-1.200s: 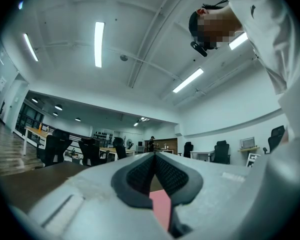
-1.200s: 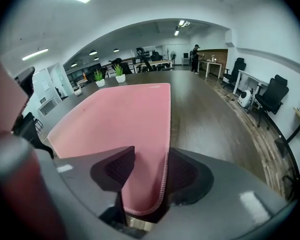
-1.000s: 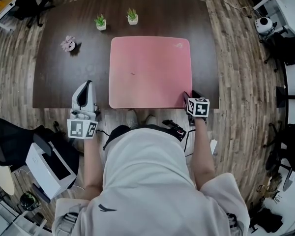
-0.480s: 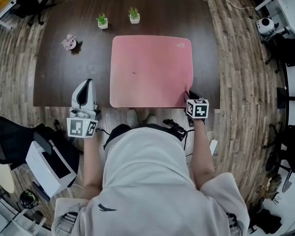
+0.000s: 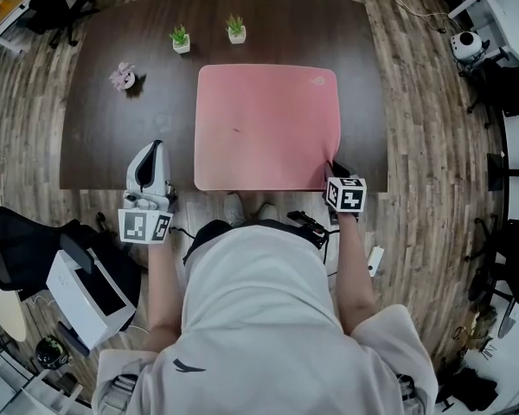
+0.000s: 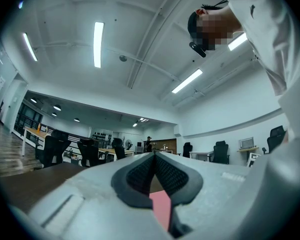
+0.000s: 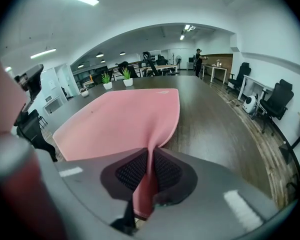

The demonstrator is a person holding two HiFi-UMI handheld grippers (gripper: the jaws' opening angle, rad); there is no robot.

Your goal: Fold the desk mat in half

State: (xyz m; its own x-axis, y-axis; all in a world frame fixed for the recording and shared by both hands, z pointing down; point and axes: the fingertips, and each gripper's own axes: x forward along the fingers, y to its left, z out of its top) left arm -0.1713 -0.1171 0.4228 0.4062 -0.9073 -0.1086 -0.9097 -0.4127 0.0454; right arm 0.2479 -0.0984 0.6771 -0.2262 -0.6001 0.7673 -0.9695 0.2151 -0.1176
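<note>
As jaws just closed, right gripper (image 5: 331,169) pinches desk mat (image 5: 264,124) corner — logo (image 5: 318,79) illegible, left gripper (image 5: 153,148) closed, empty.

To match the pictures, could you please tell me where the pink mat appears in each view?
Head view: mat in the centre.
Left gripper view: pink sliver between the fingers, bottom centre.
Right gripper view: centre-left, corner pinched in the fingers.
Shared landmark: the dark table beneath it.
</note>
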